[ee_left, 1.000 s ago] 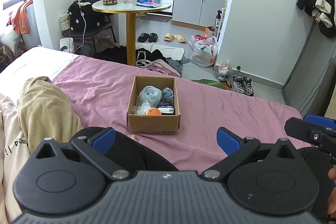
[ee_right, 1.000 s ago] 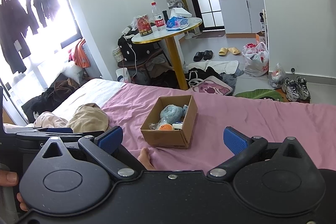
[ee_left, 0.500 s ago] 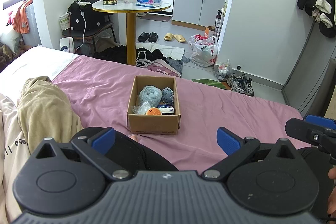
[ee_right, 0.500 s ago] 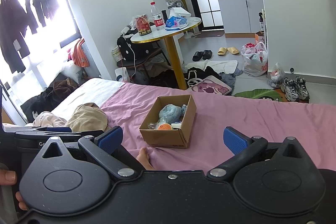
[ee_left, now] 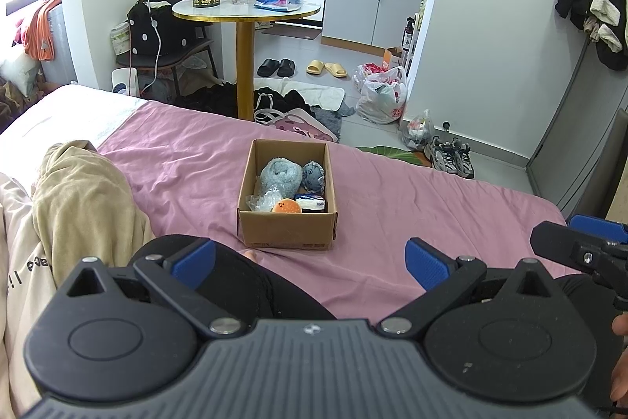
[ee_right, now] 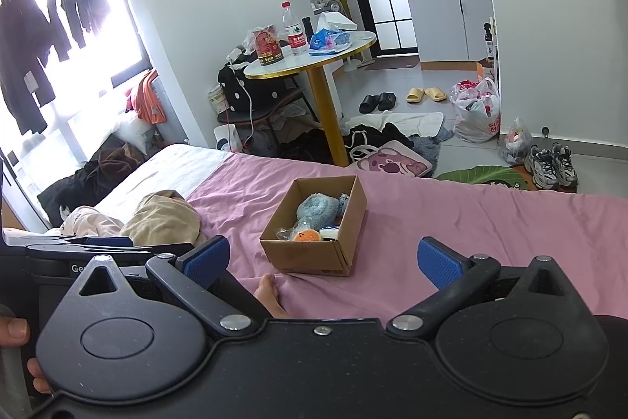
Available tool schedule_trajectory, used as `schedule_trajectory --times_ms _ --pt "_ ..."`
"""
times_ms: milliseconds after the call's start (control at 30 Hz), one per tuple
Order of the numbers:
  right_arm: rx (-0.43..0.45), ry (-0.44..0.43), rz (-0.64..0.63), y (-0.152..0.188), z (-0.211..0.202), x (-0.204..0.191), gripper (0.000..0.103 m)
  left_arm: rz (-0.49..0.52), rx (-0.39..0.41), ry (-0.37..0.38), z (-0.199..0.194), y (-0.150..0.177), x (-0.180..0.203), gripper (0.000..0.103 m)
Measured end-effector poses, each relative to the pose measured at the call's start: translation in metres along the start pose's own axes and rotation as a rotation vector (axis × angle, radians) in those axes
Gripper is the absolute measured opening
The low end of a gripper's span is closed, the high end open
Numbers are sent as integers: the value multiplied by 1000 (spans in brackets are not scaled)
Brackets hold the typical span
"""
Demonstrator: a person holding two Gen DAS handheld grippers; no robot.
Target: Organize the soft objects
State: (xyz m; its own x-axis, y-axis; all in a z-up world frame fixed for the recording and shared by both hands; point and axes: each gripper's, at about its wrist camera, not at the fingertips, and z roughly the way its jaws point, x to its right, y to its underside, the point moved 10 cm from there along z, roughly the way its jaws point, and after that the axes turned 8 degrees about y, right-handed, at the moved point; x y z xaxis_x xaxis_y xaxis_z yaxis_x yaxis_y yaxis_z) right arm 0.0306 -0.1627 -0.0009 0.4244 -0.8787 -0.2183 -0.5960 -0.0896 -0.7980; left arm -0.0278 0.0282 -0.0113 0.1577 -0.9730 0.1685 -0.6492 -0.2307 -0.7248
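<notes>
A brown cardboard box (ee_left: 286, 228) (ee_right: 310, 256) sits on the pink bedsheet (ee_left: 188, 167) (ee_right: 490, 218). Inside it lie a rolled grey-blue fluffy towel (ee_left: 279, 175) (ee_right: 318, 209), a small grey plush (ee_left: 313, 176), an orange ball with a face (ee_left: 287, 206) (ee_right: 308, 235), crinkled clear plastic (ee_left: 262, 201) and a white-and-blue packet (ee_left: 311, 202). My left gripper (ee_left: 310, 258) is open and holds nothing, well short of the box. Likewise my right gripper (ee_right: 324, 258) is open with nothing in it, low before the box. Its black finger also shows at the right edge of the left wrist view.
A beige garment (ee_left: 82, 199) (ee_right: 165, 218) lies bunched on the bed's left side. The person's black-clad legs and a bare foot (ee_right: 271, 293) rest near the box. Beyond the bed stands a round table (ee_left: 245, 12) with a bottle, amid floor clutter, shoes and bags.
The right wrist view has drifted slightly, so the box sits a touch further left in it. The left gripper holds still; both stay open.
</notes>
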Motion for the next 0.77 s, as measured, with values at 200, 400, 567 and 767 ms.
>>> schedule_trajectory --times_ms 200,400,567,767 --pt "0 0 -1 0 0 0 103 1 0 2 0 0 0 102" --pt "-1 1 -1 2 -1 1 103 1 -1 1 0 0 0 102" --pt "-3 2 -1 2 0 1 103 1 0 1 0 0 0 102" --pt "-2 2 0 1 0 0 103 6 0 3 1 2 1 102"
